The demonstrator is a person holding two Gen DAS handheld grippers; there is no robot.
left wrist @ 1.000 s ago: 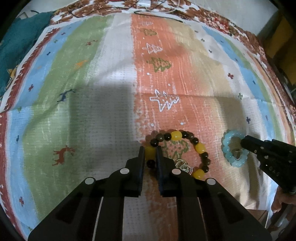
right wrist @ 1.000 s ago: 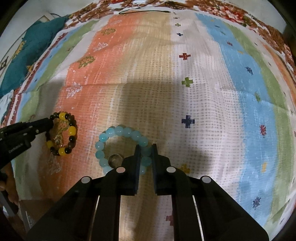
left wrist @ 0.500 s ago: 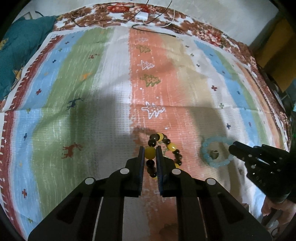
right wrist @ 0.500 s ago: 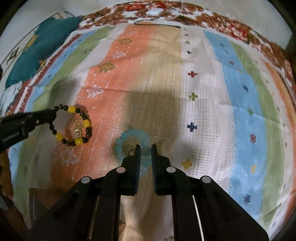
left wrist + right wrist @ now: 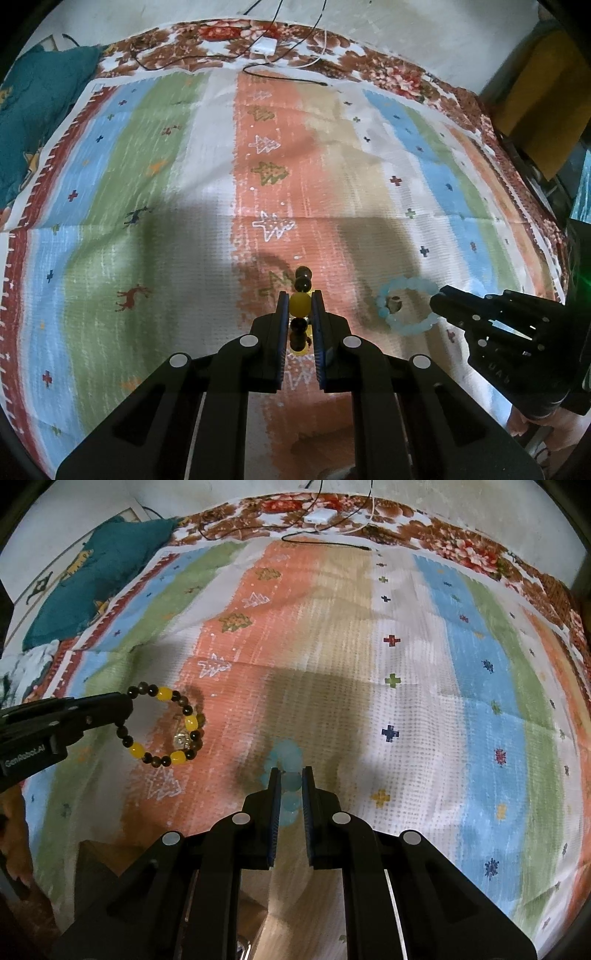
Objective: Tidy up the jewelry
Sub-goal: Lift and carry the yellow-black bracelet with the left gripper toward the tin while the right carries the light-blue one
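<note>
My left gripper (image 5: 299, 300) is shut on a yellow-and-dark beaded bracelet (image 5: 300, 302) and holds it above the striped cloth (image 5: 177, 229). In the right wrist view this bracelet (image 5: 164, 726) hangs as a full ring from the left gripper's tips (image 5: 123, 709), with a small silver charm. My right gripper (image 5: 289, 775) is shut on a pale blue beaded bracelet (image 5: 290, 780), lifted off the cloth (image 5: 424, 686). In the left wrist view the blue bracelet (image 5: 406, 305) hangs from the right gripper (image 5: 437, 301).
A teal cushion (image 5: 33, 110) lies at the far left of the cloth. A white charger (image 5: 264, 47) and black cables lie at the far edge. A yellow-brown box (image 5: 532, 107) stands at the far right. A wooden surface (image 5: 280, 915) shows below the cloth's near edge.
Both grippers have risen and pulled back from the cloth. Each has lifted its bracelet off the surface; both bracelets now hang in the air.
</note>
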